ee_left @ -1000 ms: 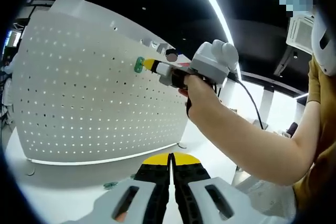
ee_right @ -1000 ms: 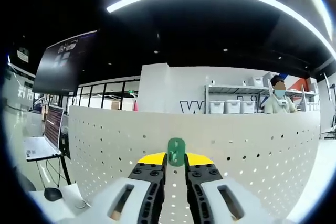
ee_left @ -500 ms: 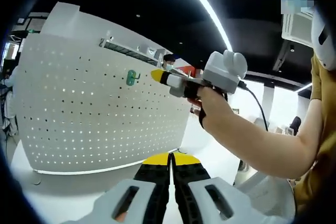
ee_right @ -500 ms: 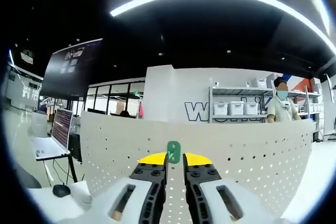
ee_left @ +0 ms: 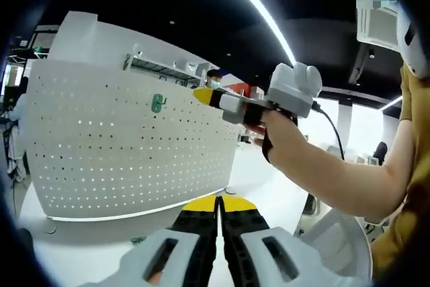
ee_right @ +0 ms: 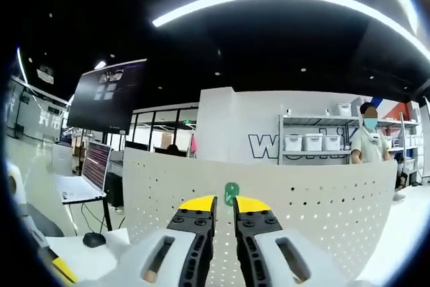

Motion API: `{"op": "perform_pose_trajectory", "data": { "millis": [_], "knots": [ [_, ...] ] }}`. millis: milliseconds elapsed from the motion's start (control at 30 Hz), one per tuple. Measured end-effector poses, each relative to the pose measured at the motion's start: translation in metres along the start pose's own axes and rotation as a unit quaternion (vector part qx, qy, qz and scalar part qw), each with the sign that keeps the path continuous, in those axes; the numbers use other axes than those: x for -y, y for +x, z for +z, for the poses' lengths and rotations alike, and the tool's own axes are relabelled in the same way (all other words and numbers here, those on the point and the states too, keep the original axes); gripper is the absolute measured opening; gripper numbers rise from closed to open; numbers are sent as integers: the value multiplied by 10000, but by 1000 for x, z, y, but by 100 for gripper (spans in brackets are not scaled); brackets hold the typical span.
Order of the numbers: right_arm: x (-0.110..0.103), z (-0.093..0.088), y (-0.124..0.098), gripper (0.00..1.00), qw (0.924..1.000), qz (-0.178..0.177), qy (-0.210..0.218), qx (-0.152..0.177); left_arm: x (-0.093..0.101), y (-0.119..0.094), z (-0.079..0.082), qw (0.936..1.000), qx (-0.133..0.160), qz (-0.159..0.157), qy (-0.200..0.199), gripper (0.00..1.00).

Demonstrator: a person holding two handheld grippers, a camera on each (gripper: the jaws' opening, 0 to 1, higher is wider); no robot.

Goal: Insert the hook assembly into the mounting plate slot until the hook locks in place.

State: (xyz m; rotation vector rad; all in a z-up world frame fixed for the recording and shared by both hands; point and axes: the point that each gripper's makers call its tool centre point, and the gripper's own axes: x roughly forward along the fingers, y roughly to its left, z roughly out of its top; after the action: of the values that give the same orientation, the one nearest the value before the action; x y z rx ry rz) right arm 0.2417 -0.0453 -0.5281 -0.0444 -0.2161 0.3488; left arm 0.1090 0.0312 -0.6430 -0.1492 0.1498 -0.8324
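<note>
Left gripper view: green hook on pegboard, eleven o'clock of my released right claw; left claw clenched, empty. Risk: hook unlocked, may drop.

The hook sits on the pegboard, near its top edge.

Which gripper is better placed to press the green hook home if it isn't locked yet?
Right. The right gripper hovers just off the green hook on the white pegboard, in line with it. The left gripper sits low by the board's base, jaws shut.
</note>
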Motion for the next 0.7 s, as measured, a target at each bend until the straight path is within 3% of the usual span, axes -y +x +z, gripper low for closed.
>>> {"op": "perform_pose_trajectory", "data": {
  "millis": [400, 700],
  "knots": [
    [10, 1, -39, 7, 9994, 188, -265, -87, 14, -1, -4, 9997, 10, 163, 154, 1],
    [12, -5, -56, 7, 9988, 334, -302, -205, 21, 2, -4, 9995, 73, 235, 184, 1]
  ]
}}
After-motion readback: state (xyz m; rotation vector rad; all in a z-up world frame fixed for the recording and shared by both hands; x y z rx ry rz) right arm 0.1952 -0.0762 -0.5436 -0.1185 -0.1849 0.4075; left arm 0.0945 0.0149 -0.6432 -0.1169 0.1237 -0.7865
